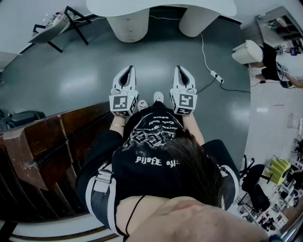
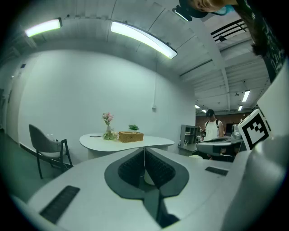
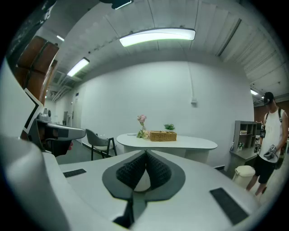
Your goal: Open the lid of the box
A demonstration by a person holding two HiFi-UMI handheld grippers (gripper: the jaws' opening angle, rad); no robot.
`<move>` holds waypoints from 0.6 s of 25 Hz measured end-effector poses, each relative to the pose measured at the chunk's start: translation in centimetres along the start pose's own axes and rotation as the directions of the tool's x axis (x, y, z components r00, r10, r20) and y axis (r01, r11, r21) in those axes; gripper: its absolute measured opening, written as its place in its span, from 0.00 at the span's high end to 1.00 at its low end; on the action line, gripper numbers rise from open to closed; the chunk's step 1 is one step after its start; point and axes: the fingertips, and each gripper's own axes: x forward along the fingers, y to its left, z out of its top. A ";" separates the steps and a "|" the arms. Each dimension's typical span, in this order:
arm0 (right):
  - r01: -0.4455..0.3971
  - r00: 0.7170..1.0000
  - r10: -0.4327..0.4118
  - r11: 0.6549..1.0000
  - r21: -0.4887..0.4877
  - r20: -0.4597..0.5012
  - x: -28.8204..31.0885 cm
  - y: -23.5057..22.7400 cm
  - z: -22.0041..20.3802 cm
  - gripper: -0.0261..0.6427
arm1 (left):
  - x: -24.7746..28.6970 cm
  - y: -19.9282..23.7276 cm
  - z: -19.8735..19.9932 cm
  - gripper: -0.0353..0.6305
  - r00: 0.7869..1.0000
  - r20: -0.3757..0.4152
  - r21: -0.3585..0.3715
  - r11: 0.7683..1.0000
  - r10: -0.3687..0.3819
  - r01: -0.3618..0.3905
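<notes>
A woven wicker box (image 2: 131, 136) (image 3: 163, 136) stands on a white oval table (image 2: 153, 143) (image 3: 189, 143) far ahead across the room, with its lid down. Beside it are a vase of pink flowers (image 2: 107, 125) (image 3: 142, 125) and a small green plant (image 3: 169, 127). My left gripper (image 1: 128, 69) (image 2: 144, 150) and right gripper (image 1: 182, 69) (image 3: 146, 152) are held side by side at waist height, pointing at the table. Both are shut with nothing between the fingers. In the head view only the table's (image 1: 161, 6) near edge shows.
Grey floor lies between me and the table. A grey chair (image 2: 45, 149) (image 3: 100, 142) stands left of the table. A power strip and cable (image 1: 215, 75) lie on the floor at right. A person (image 3: 271, 140) stands at right by shelves. Dark wooden furniture (image 1: 42, 151) is at my left.
</notes>
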 end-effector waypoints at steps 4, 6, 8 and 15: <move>-0.004 1.000 0.004 1.000 -0.003 0.007 0.3 -1.2 0.5 0.92 | 0.7 -0.7 0.7 0.91 1.000 0.012 -0.014 1.000 0.007 -0.007; -0.008 1.000 0.008 1.000 0.005 0.013 0.4 -1.9 0.7 0.92 | 1.1 -0.9 0.9 0.91 1.000 0.016 -0.011 1.000 0.018 -0.018; -0.014 1.000 0.013 1.000 0.015 0.025 0.6 -2.7 0.9 0.92 | 1.4 -1.2 1.1 0.91 0.999 0.020 -0.011 1.000 0.027 -0.027; -0.069 0.996 0.067 0.997 0.032 0.052 2.2 -5.0 0.9 0.92 | 3.0 -2.2 0.9 0.91 0.997 0.021 -0.034 0.997 0.070 -0.069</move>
